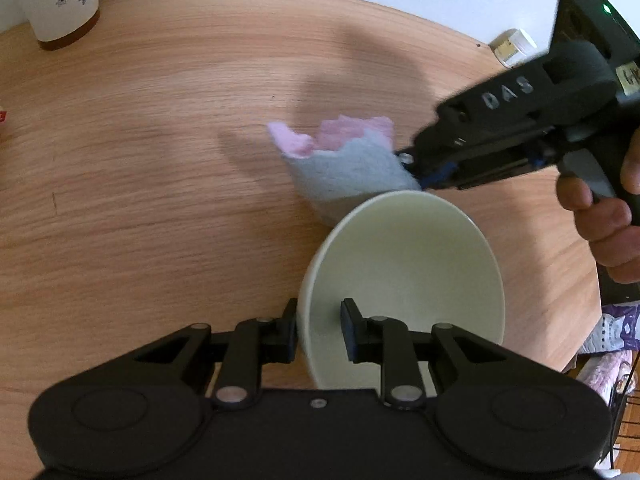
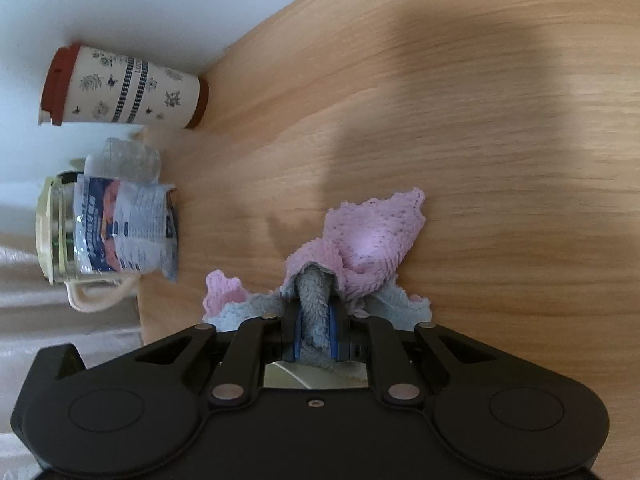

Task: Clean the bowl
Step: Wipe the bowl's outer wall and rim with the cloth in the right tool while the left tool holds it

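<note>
A pale green bowl (image 1: 404, 276) is tilted above the wooden table (image 1: 160, 160), and my left gripper (image 1: 320, 332) is shut on its near rim, one finger outside the wall and one inside. Just beyond the bowl's far rim hangs a pink and grey-blue cloth (image 1: 344, 164), pinched by my right gripper (image 1: 416, 172), which a hand holds from the right. In the right wrist view the right gripper (image 2: 315, 332) is shut on a grey fold of the cloth (image 2: 368, 240), the pink part spreading ahead over the table (image 2: 480, 120). A sliver of the bowl (image 2: 288, 376) shows under the fingers.
A floral paper cup (image 1: 60, 0) with a brown base stands at the table's far left by the white wall. The right wrist view shows that cup (image 2: 128, 88), a glass jug (image 2: 100, 232) with a packet inside, and a crumpled plastic wrap beside them. A small white-capped container (image 1: 514, 46) sits far right.
</note>
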Motion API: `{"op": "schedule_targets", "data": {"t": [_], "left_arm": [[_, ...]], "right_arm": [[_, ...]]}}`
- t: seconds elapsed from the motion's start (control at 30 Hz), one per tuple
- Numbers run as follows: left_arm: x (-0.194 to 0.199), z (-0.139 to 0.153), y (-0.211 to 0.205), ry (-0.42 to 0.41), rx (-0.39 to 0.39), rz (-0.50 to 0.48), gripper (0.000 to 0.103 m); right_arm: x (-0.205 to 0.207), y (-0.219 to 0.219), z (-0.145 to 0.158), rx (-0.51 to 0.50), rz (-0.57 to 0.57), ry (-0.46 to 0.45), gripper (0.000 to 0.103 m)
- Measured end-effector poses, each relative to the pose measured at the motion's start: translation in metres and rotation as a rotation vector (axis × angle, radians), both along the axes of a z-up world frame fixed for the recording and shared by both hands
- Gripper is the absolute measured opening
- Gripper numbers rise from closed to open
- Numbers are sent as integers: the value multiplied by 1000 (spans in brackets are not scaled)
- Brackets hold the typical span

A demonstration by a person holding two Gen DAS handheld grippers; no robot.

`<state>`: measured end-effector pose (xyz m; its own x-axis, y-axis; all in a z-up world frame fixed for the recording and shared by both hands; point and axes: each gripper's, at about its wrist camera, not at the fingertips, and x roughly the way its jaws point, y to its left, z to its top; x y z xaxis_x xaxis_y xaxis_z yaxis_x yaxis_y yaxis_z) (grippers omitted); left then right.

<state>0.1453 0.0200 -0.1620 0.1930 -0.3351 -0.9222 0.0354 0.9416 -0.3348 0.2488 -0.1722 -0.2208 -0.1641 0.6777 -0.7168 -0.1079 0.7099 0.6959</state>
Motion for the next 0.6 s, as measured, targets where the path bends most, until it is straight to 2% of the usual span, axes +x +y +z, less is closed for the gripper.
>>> {"op": "schedule_targets", "data": {"t": [0.33, 0.6], "left_arm": [[-2, 1, -7, 0, 25, 28, 25], [2, 3, -5, -6, 45, -2, 27]], "right_arm": [[-22, -61, -10, 59, -96, 57, 14], [-80, -106, -20, 131, -205, 93, 14]]}}
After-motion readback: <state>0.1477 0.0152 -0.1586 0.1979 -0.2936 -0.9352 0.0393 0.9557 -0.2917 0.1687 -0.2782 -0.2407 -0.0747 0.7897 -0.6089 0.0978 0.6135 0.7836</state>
